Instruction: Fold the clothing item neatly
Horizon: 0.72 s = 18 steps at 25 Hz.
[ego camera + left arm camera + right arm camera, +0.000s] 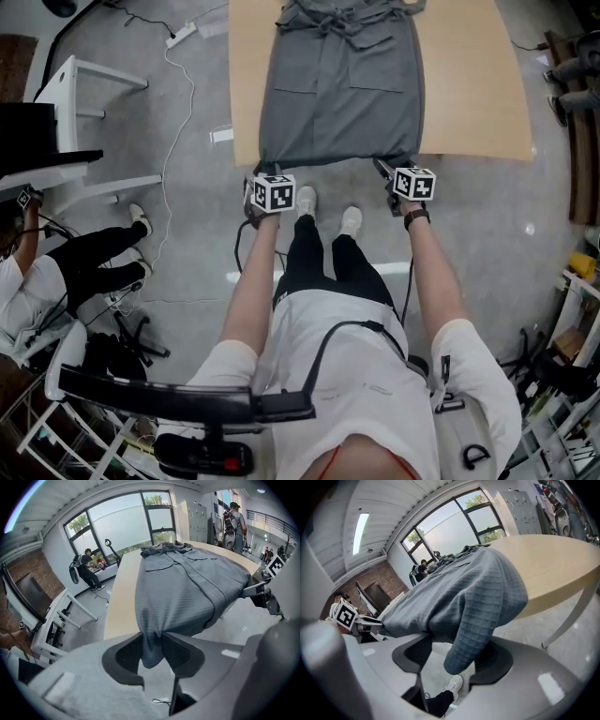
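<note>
The left tongs point(152, 649) and right tongs point(457, 656) each pinch a near hem corner of the grey garment point(342, 89), which lies spread flat along the tan surface point(469, 84), hem hanging over its edge

Light wooden table point(469, 94), one grey garment point(342, 84) on it.
The garment lies flat along the middle, hem drooping over the near edge.
</note>
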### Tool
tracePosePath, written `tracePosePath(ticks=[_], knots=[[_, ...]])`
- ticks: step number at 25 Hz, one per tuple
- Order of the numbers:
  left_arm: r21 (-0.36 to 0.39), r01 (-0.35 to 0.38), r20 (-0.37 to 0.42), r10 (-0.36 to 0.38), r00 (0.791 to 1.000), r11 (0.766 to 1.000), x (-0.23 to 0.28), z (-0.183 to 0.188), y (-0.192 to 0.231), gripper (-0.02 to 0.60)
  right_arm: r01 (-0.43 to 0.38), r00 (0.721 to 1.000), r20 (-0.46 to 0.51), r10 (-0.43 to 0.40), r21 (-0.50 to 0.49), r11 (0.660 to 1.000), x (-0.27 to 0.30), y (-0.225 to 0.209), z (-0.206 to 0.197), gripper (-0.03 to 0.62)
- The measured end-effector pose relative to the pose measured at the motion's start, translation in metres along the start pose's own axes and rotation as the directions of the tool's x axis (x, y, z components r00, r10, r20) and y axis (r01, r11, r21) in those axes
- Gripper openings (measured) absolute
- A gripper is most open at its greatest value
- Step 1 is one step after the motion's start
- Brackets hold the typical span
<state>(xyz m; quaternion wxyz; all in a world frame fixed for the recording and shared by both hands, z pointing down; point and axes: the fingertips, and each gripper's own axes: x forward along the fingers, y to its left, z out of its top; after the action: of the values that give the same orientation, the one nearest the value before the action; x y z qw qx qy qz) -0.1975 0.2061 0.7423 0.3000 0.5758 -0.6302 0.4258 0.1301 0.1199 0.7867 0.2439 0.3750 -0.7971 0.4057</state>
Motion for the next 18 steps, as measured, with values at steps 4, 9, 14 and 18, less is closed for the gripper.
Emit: tracePosePath(ticks=[4, 9, 14, 18], knots=[[-0.064, 0.11, 0.029, -0.108, 0.994, 0.992, -0.001, -0.002, -0.018, 0.051, -0.026, 0.999, 0.036, 0.024, 0.052, 0.998, -0.003, 0.011, 0.0, 0.119], [-0.171, 0.253, 0.073, -0.244, 0.967, 0.952, -0.02, -0.005, -0.042, 0.043, -0.053, 0.996, 0.073, 0.046, 0.089, 0.995, -0.022, 0.022, -0.005, 0.058], [-0.185, 0.339, 0.104, -0.325, 0.94, 0.922, -0.043, -0.008, -0.064, 0.031, -0.088, 0.993, 0.095, 0.076, 0.125, 0.988, -0.048, 0.029, -0.015, 0.029], [-0.207, 0.402, 0.114, -0.386, 0.915, 0.892, -0.066, -0.013, -0.09, 0.026, -0.124, 0.991, 0.061, 0.12, 0.084, 0.989, -0.065, 0.043, -0.018, 0.026]])
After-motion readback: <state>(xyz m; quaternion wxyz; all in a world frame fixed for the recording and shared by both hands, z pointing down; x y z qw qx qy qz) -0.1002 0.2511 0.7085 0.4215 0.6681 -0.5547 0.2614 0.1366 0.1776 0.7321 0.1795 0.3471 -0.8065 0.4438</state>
